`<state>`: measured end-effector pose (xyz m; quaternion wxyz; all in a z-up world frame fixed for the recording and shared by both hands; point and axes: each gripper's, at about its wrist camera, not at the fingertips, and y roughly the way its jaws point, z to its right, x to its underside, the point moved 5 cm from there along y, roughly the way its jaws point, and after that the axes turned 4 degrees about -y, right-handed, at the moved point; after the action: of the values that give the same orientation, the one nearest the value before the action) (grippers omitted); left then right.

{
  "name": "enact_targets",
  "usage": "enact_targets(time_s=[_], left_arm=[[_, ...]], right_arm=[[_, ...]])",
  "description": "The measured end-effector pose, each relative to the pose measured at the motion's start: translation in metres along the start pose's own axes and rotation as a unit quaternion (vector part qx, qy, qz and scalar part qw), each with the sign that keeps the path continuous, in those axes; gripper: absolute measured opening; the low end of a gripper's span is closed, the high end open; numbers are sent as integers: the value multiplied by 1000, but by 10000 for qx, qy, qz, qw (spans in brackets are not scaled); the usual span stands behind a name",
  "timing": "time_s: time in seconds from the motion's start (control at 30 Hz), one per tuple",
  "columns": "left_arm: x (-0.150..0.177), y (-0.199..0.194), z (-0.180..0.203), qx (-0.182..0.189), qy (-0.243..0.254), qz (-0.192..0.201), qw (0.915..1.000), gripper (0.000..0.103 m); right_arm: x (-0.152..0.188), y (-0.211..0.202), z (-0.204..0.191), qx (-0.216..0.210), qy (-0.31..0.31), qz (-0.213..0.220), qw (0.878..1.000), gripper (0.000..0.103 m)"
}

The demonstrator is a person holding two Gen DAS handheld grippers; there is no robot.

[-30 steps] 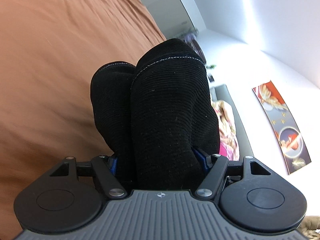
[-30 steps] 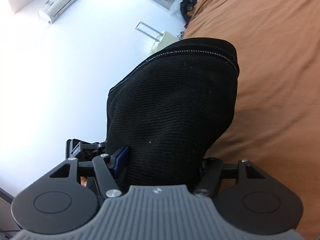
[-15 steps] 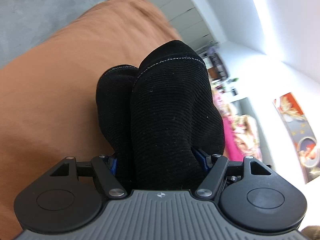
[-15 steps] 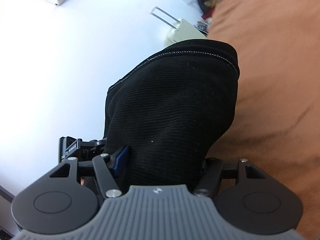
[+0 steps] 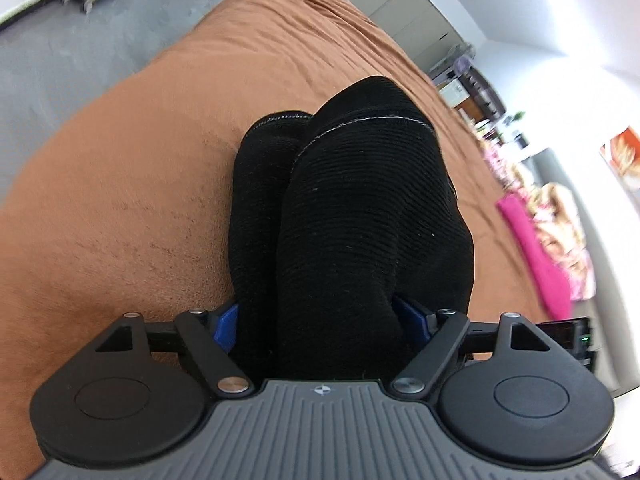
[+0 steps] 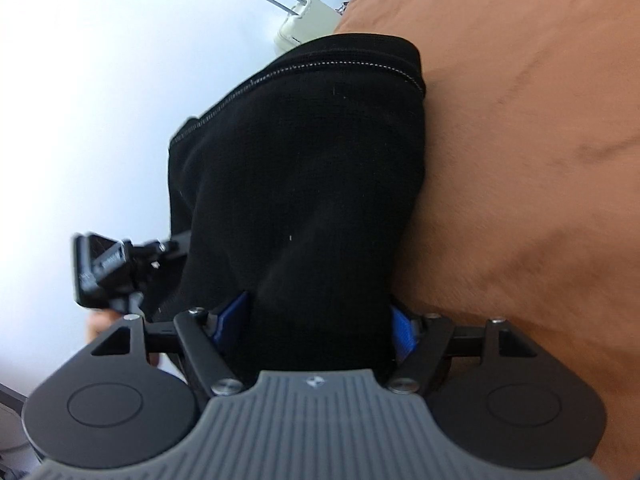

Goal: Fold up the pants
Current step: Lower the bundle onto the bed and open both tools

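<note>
At the centre of the left wrist view, gripping a thick bunch of the black pants (image 5: 360, 220) with the left tongs (image 5: 320, 208): clamped on the cloth, blue pads (image 5: 226, 322) against it on both sides, having just been opening a little with the fabric filling the gap between them. Same in the right wrist view: clamped on another bunch of the pants (image 6: 300, 140) with the right tongs (image 6: 316, 200), likewise just been opening, cloth packed between them. Draped forward over the fingers and hiding the tips, stitched hem edges uppermost. Probably held at two points this way to carry the garment flat and lower it onto the orange bed (image 5: 140, 200), which fills the left of that frame and the right of the other (image 6: 520, 160). Probably near the laying-down step, to judge by the loosening hold. Nothing lying on the bed in the way. Beyond it, only clutter: grey floor (image 5: 60, 60) at upper left, pink fabric (image 5: 532, 252) at right, a pale suitcase (image 6: 304, 24) near the top of the right view.
</note>
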<state>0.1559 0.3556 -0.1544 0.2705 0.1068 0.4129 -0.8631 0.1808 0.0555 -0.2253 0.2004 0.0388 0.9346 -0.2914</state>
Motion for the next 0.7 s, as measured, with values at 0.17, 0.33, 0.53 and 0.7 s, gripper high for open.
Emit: enact_targets(time_s=[0.17,0.33,0.53,0.7], left_arm=[[-3,-31,42,-705,707,324,9945,79],[-5,-54,92,-819,1796,973,9755,77],[-8,-24,132,-1041,2353,1134,9596,75],[-9,12,106,-1768,2404,831,9508,57]], right_arm=[[2,-20,-4,437,-347,-263,9981,68],[-42,-30,-41,1126,-1575,824,9776,46],[-87,31,-84,1574,-2522,1093,9485,35],[-106,93,-88,1944,-2914,1191,9290,34]])
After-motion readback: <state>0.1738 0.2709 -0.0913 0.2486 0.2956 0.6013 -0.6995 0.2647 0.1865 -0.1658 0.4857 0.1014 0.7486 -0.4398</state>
